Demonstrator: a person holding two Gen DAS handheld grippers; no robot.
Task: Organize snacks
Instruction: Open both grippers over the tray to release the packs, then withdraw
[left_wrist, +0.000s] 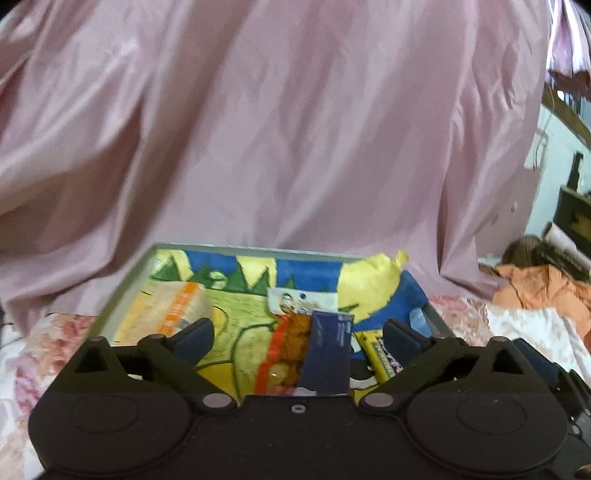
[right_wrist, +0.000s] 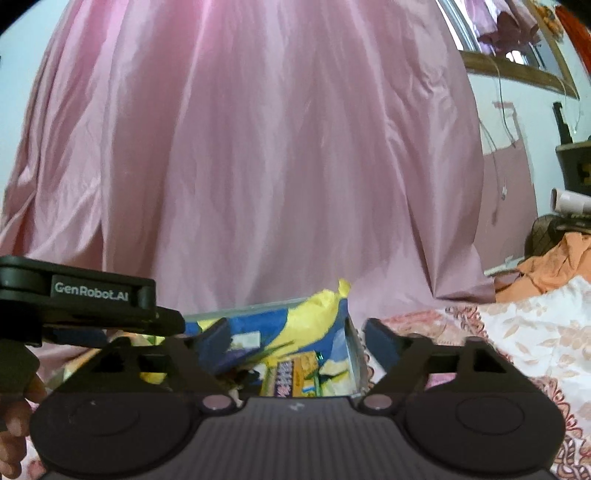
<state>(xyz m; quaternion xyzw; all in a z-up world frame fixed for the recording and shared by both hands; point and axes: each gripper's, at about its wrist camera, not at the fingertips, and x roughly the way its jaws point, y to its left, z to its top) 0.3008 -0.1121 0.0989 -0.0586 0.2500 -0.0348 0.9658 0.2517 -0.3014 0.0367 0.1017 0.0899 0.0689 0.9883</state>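
Note:
In the left wrist view a grey-rimmed box (left_wrist: 122, 295) holds the snacks. A big yellow, blue and green bag (left_wrist: 236, 280) lies along its back. In front of it are an orange-striped packet (left_wrist: 170, 310), a clear packet of orange snacks (left_wrist: 291, 347), a dark blue packet (left_wrist: 328, 354) and a small yellow-green box (left_wrist: 380, 358). My left gripper (left_wrist: 299, 338) is open over the box, the blue packet between its fingers but untouched. My right gripper (right_wrist: 297, 332) is open at the box's right wall (right_wrist: 354, 350), over the yellow-blue bag (right_wrist: 317, 310), holding nothing.
A pink satin cloth (left_wrist: 295, 129) hangs right behind the box. The box rests on a floral bedsheet (right_wrist: 517, 339). Orange clothing (right_wrist: 554, 266) is piled at the right. The left gripper's black body (right_wrist: 74, 295) and a person's hand (right_wrist: 18, 413) fill the right view's left side.

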